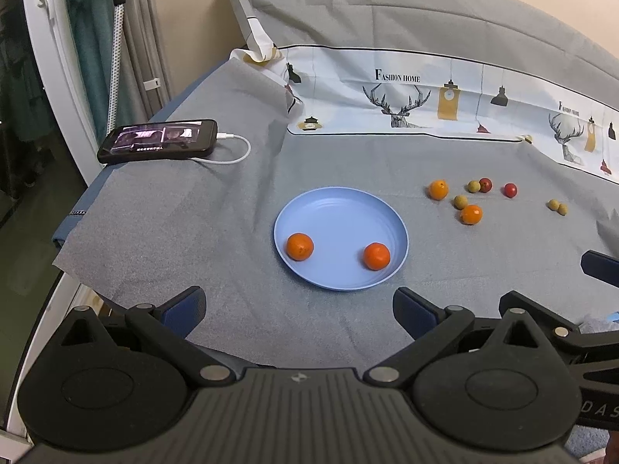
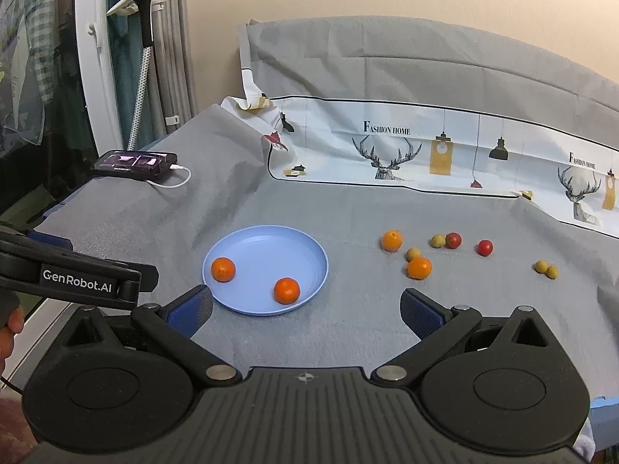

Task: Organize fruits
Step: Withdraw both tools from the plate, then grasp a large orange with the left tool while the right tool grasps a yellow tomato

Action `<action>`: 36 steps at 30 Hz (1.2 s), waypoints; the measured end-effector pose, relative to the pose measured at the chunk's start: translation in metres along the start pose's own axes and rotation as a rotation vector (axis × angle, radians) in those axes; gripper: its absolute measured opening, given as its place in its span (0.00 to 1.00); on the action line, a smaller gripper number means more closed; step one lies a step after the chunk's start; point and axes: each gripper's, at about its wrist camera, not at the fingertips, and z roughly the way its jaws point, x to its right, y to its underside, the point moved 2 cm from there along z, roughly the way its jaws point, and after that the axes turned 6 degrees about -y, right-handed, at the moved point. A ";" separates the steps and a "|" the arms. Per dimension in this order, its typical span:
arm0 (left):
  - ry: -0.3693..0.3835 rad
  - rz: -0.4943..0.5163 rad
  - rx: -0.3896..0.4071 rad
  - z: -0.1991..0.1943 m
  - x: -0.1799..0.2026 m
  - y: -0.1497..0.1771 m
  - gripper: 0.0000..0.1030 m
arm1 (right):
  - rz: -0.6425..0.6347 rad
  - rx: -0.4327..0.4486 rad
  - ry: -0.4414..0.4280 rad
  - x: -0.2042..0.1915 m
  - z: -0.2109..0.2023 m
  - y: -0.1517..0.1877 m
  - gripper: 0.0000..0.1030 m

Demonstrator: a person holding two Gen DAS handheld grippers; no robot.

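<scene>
A light blue plate [image 1: 340,208] [image 2: 271,236] lies on the grey cloth and holds two oranges [image 1: 300,246] [image 2: 287,290]. To its right, loose on the cloth, are two more oranges [image 1: 471,214] [image 2: 419,268], two red fruits [image 1: 510,190] [image 2: 484,247] and several small yellow-green fruits [image 1: 460,202] [image 2: 413,253]. My left gripper [image 1: 298,311] hovers open and empty just in front of the plate. My right gripper [image 2: 305,311] is open too, nothing between its fingers, near the plate's front right rim.
A phone [image 1: 158,140] [image 2: 134,163] on a white charging cable [image 1: 232,154] lies at the table's far left corner. A printed cloth strip [image 1: 425,104] runs along the back. The table's left edge [image 1: 73,239] drops off. A hand [image 2: 11,332] shows at the left.
</scene>
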 end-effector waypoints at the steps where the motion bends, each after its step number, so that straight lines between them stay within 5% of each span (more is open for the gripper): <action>1: 0.000 0.001 0.000 0.000 0.000 0.000 1.00 | 0.000 0.000 0.000 0.000 0.000 0.000 0.99; 26: 0.014 -0.013 0.009 -0.003 -0.002 -0.002 1.00 | -0.010 0.012 0.020 0.001 -0.005 0.002 0.99; 36: 0.019 0.031 -0.043 0.026 0.029 -0.025 1.00 | 0.116 0.021 0.108 0.054 0.011 0.008 0.99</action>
